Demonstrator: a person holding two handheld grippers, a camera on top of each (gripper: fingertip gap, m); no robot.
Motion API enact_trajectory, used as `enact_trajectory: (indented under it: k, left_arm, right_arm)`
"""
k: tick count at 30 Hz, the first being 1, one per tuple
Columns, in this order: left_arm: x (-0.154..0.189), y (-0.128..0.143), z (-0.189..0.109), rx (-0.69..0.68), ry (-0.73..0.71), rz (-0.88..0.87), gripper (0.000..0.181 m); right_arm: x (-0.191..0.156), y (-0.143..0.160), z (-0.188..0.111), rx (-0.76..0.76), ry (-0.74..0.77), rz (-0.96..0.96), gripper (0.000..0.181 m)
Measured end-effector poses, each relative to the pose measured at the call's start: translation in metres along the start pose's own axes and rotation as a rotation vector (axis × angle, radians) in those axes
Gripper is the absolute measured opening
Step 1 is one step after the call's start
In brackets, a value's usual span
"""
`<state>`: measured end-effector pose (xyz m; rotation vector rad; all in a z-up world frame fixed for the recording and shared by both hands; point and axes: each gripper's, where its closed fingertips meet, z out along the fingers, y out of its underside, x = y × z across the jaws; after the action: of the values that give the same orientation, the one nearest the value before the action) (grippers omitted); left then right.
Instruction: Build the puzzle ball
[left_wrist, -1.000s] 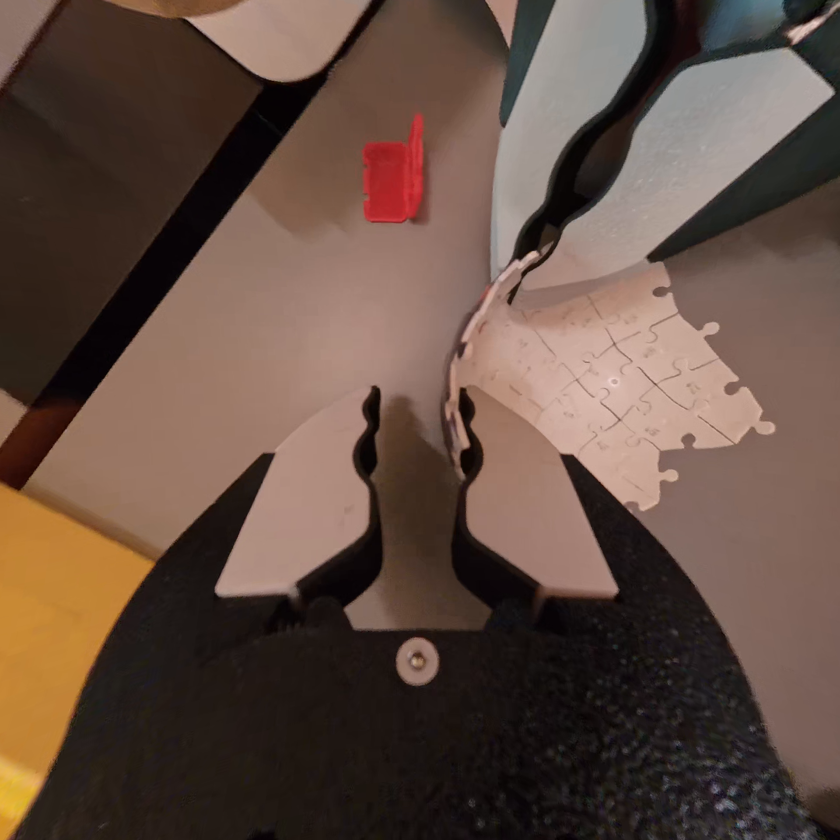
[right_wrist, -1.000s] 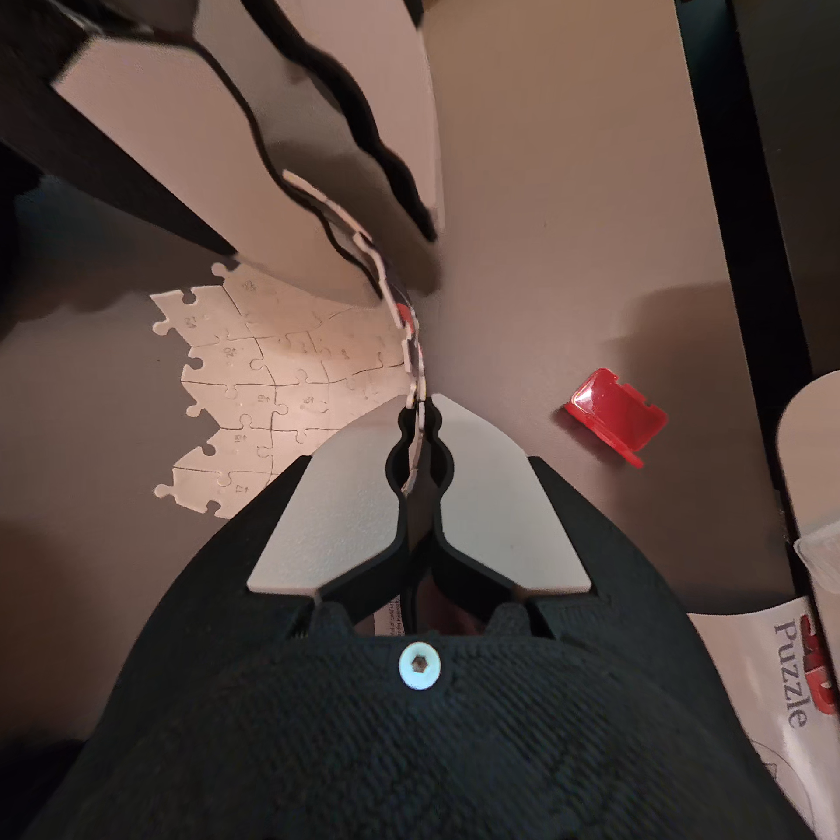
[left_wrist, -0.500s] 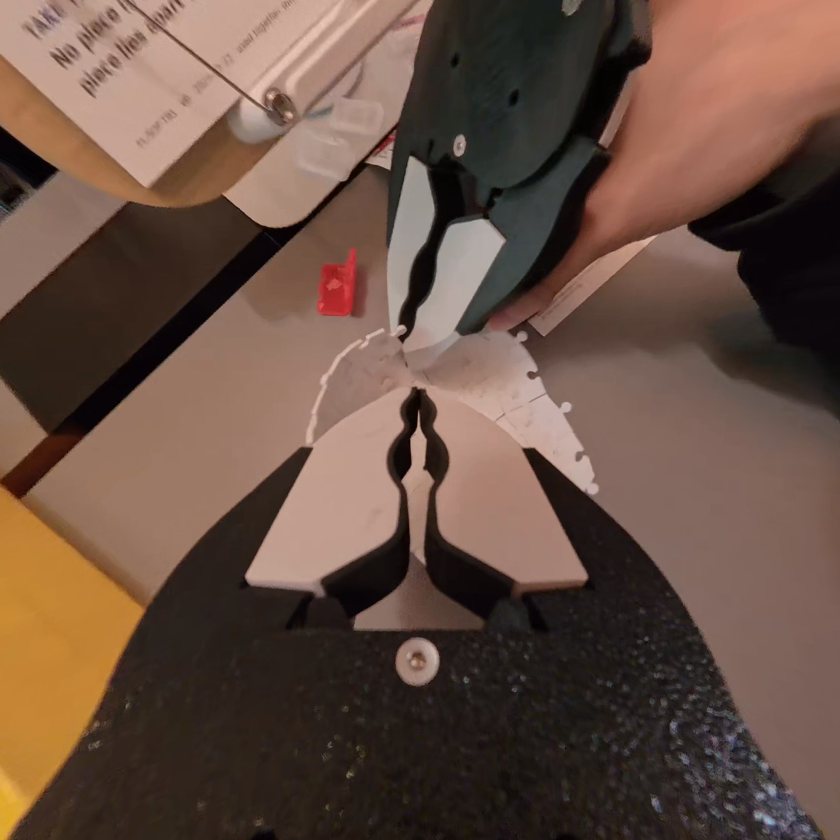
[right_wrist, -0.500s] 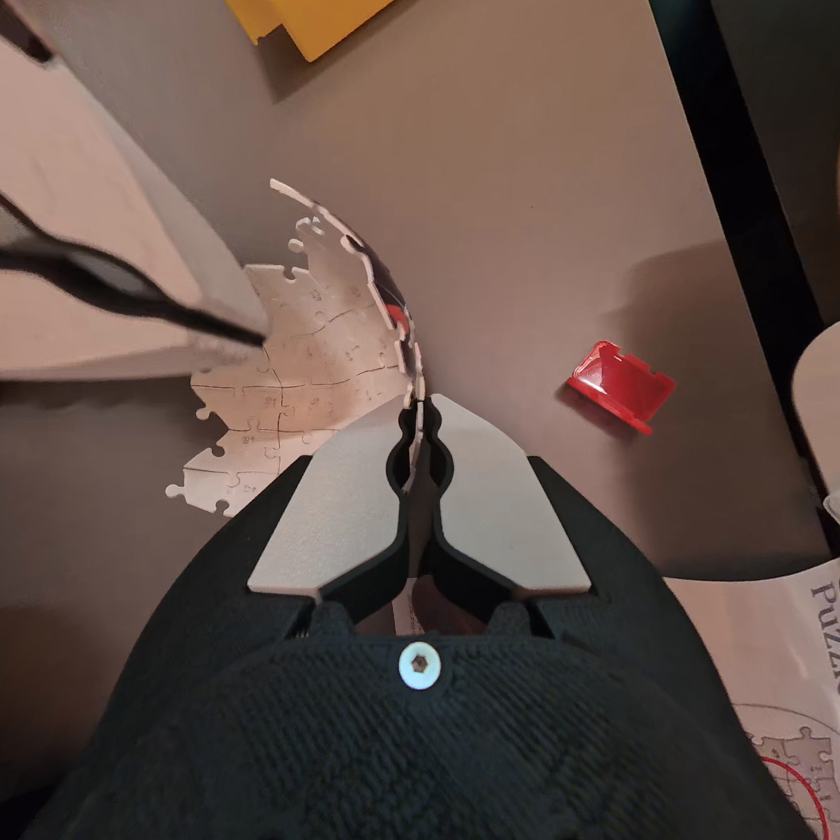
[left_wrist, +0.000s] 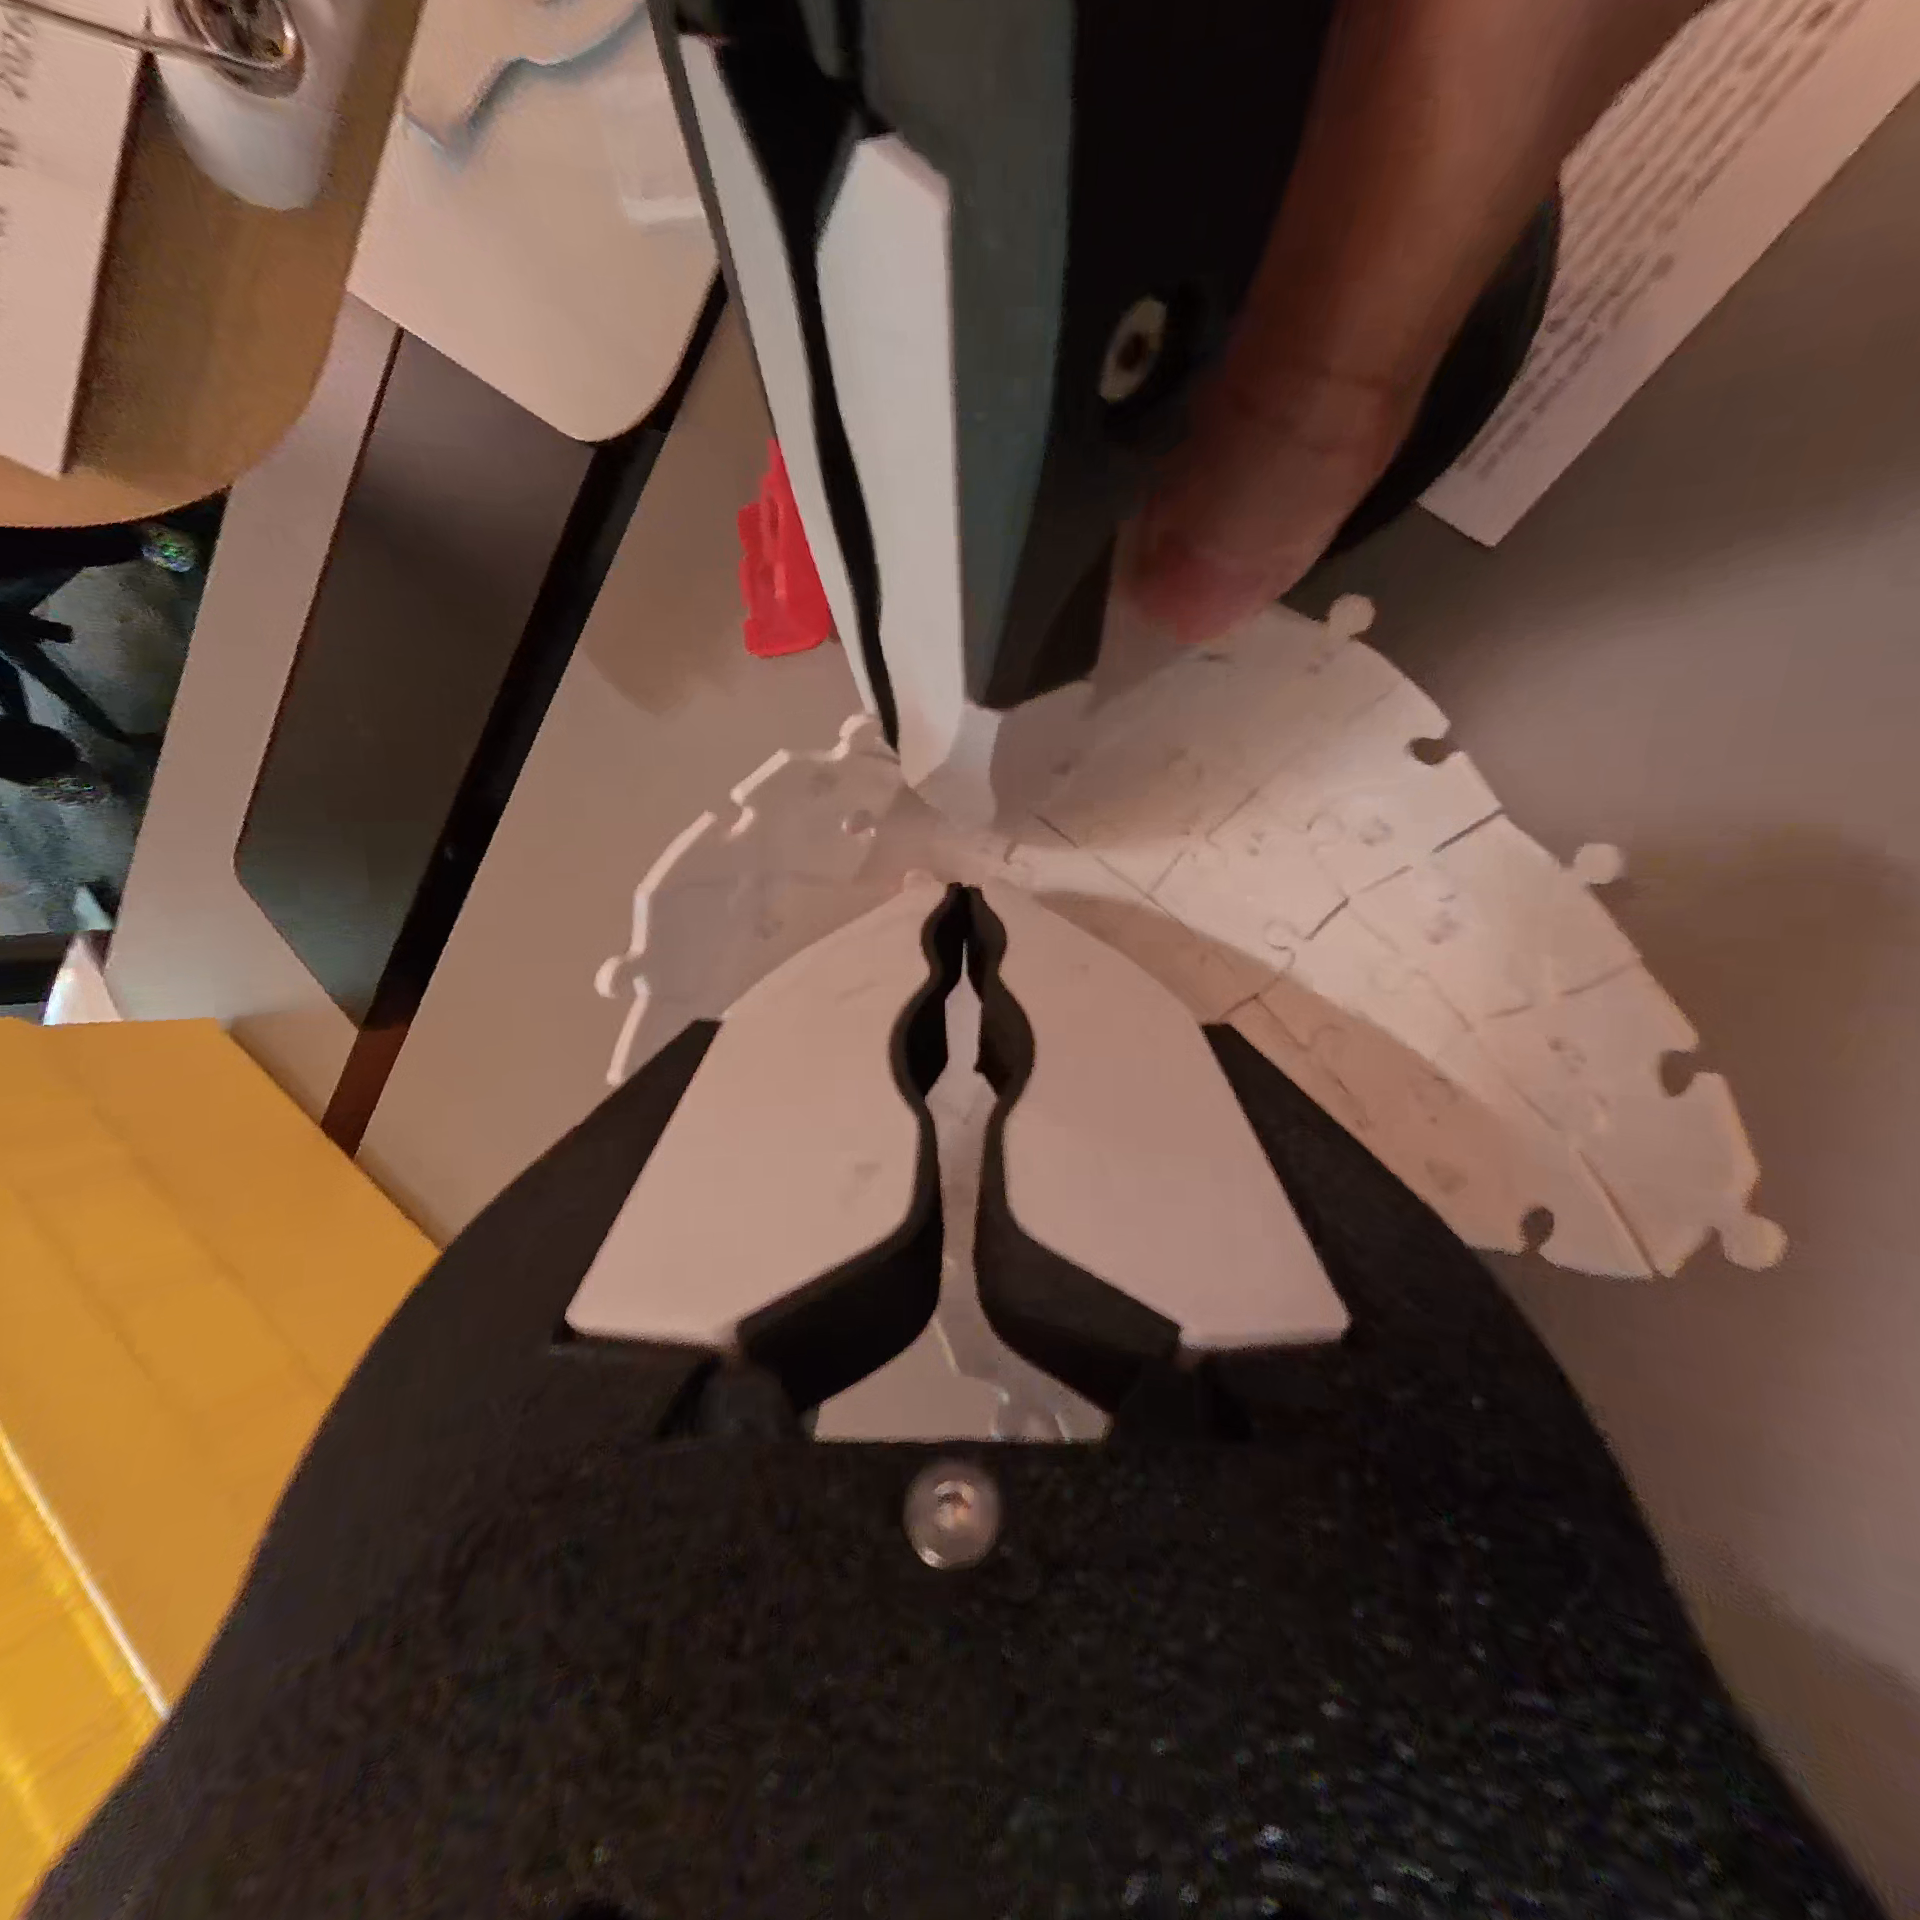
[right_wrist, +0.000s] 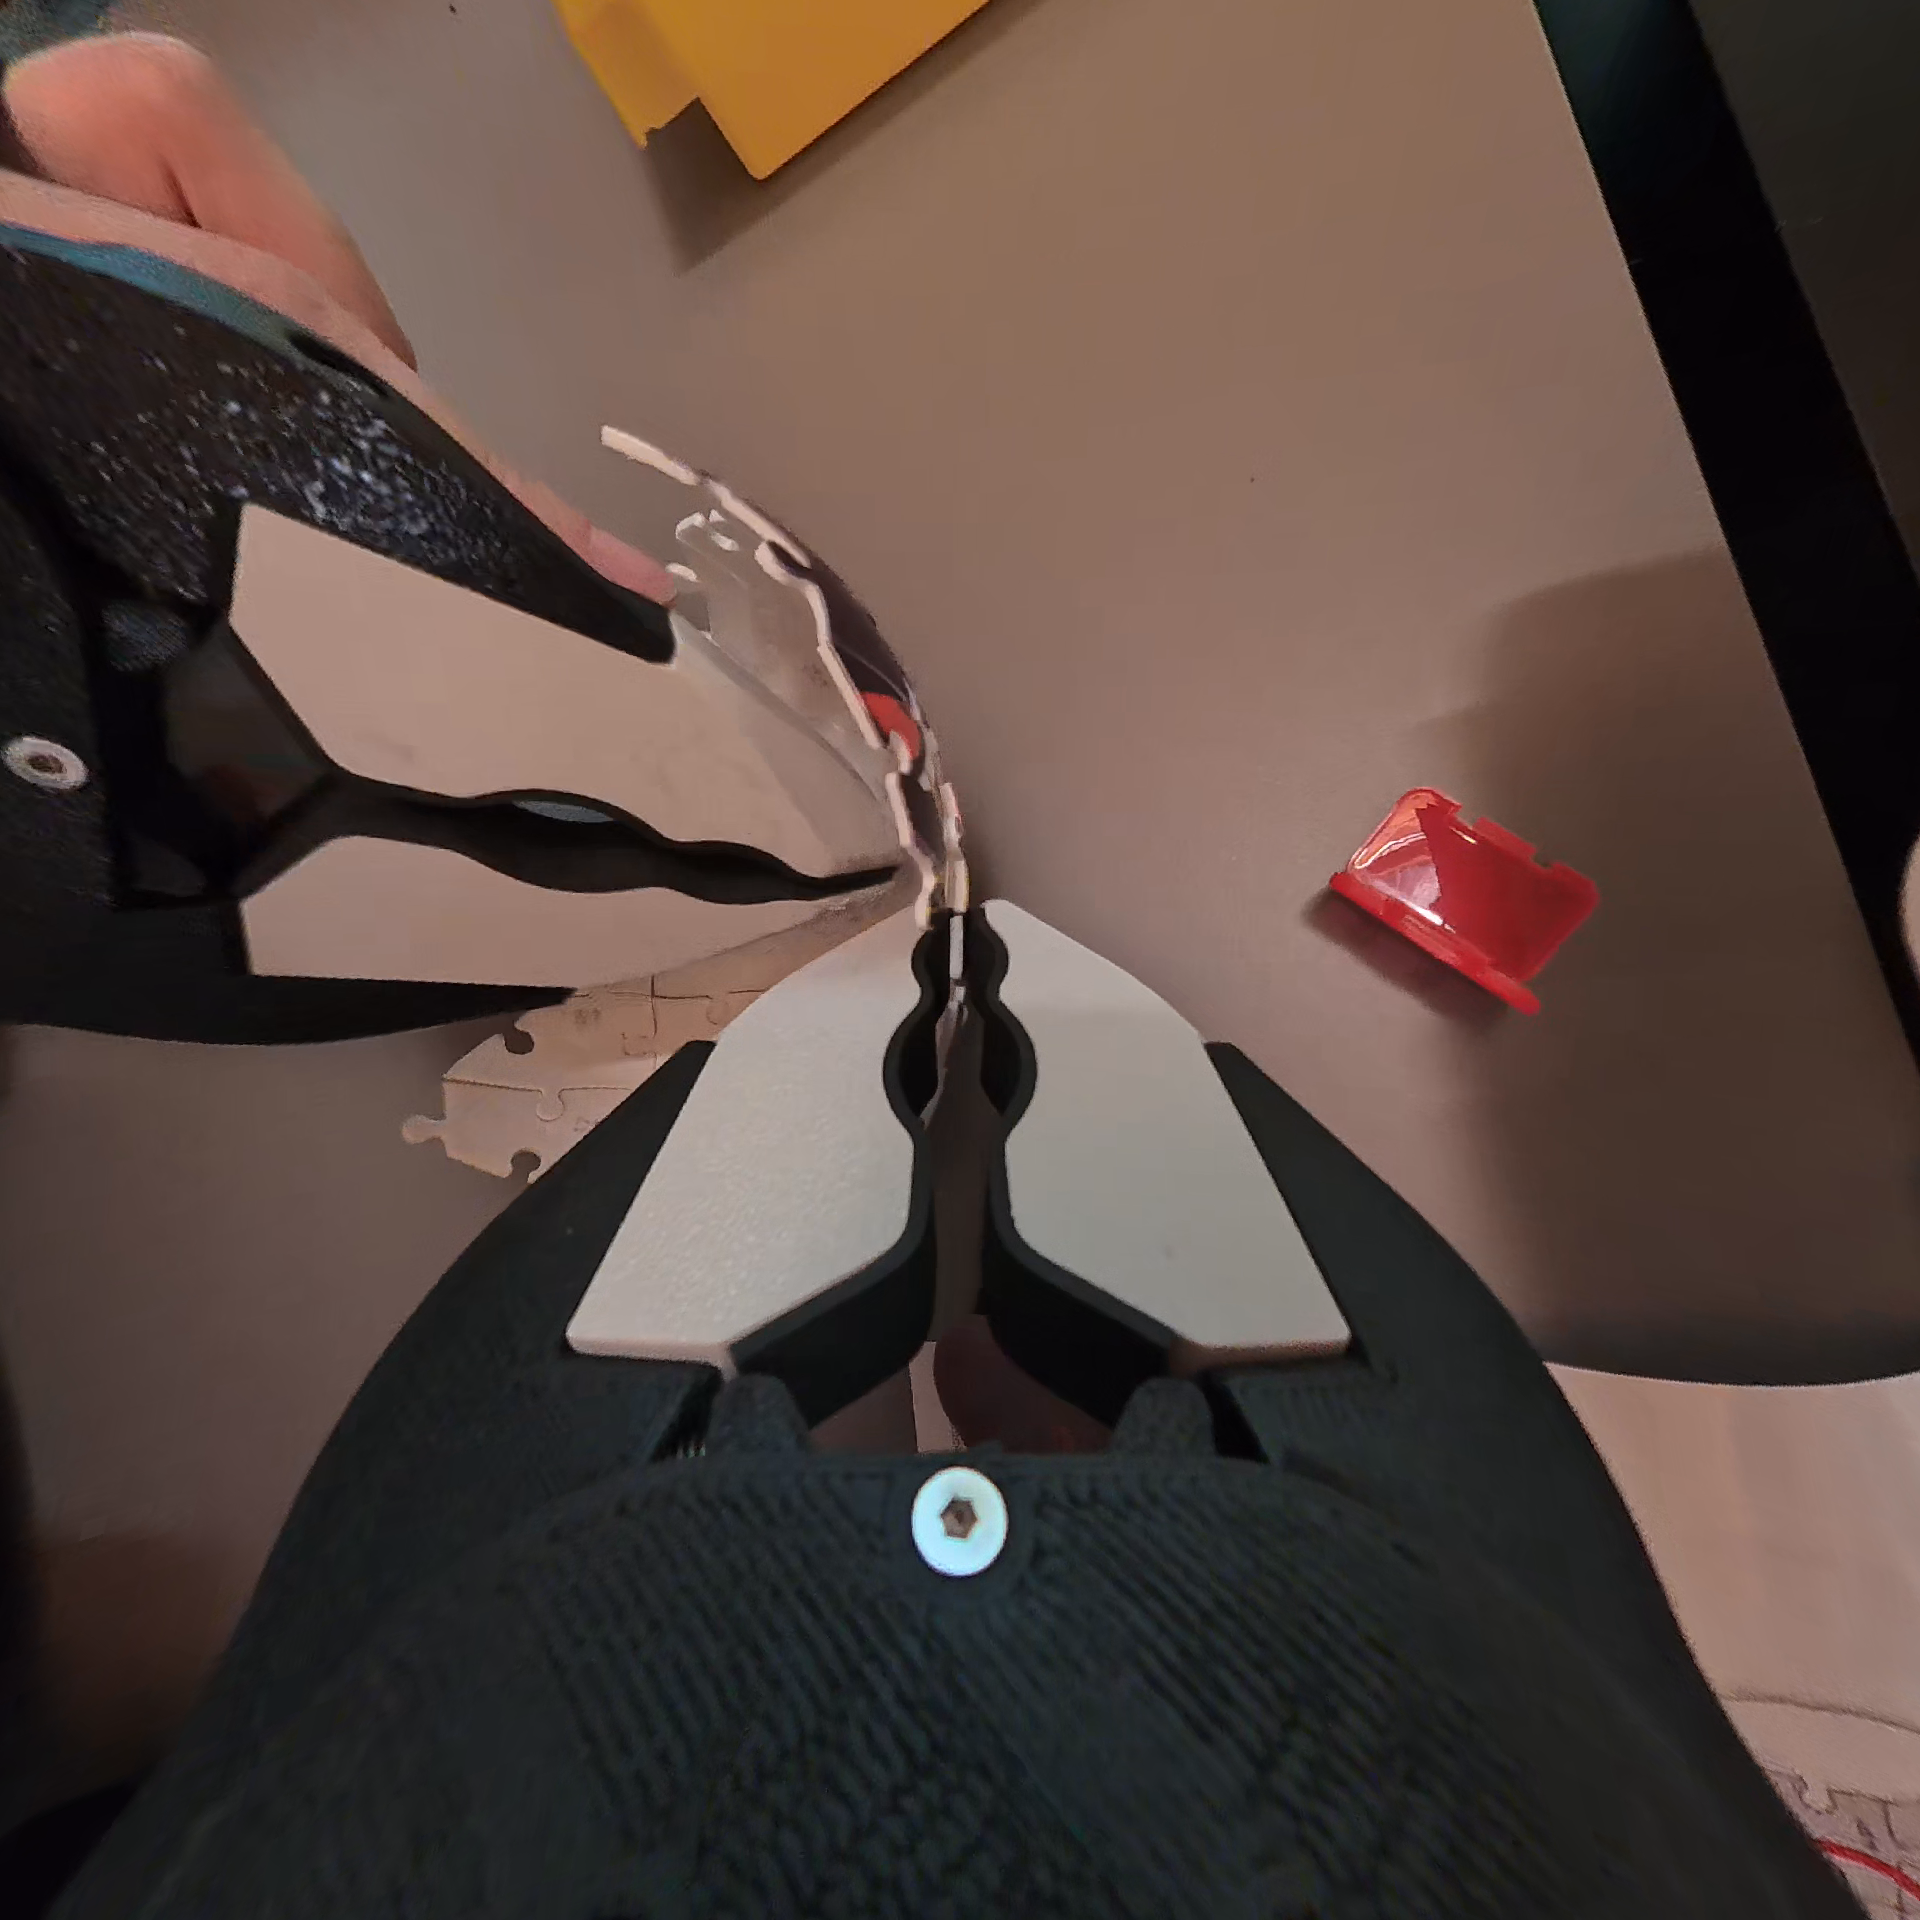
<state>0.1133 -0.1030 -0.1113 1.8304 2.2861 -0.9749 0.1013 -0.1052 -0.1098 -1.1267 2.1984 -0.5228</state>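
A curved shell of joined puzzle pieces (left_wrist: 1403, 935), white on its inner face, is held off the grey table. My left gripper (left_wrist: 961, 904) is shut on the shell's edge. My right gripper (right_wrist: 956, 920) is shut on the same edge, close by. In the left wrist view the right gripper (left_wrist: 925, 758) comes down from the top, held by a hand, its tips almost touching mine. In the right wrist view the left gripper (right_wrist: 888, 878) comes in from the left, and the shell (right_wrist: 790, 644) curves up with a dark and red printed outer face.
A small red plastic piece (right_wrist: 1465, 894) lies on the table (right_wrist: 1195, 520) to the right of the shell; it also shows in the left wrist view (left_wrist: 774, 582). A yellow box (left_wrist: 156, 1247) sits at the left. Printed paper sheets (left_wrist: 1662, 208) lie beyond. A dark strip (right_wrist: 1818, 416) borders the table. Less than 4 cm separates the two grippers' tips.
My left gripper was open beside the shell's edge a second ago; it has shut on that edge. The right gripper has kept its hold, and the shell has been lifted and turned.
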Motion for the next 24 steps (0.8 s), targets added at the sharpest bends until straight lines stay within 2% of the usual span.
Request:
enact_trajectory:
  k: [2,24]
  left_arm:
    - [-0.0044,0.0033,0.0019,-0.021,-0.036,0.017,0.0]
    - [-0.0046,0.0047,0.0081,-0.031,-0.049,0.017,0.0]
  right_arm:
    - [-0.0006,0.0004,0.0008,-0.004,-0.006,-0.002,0.003]
    - [0.0026,0.0013,0.0025,0.006,-0.017,0.013,0.003]
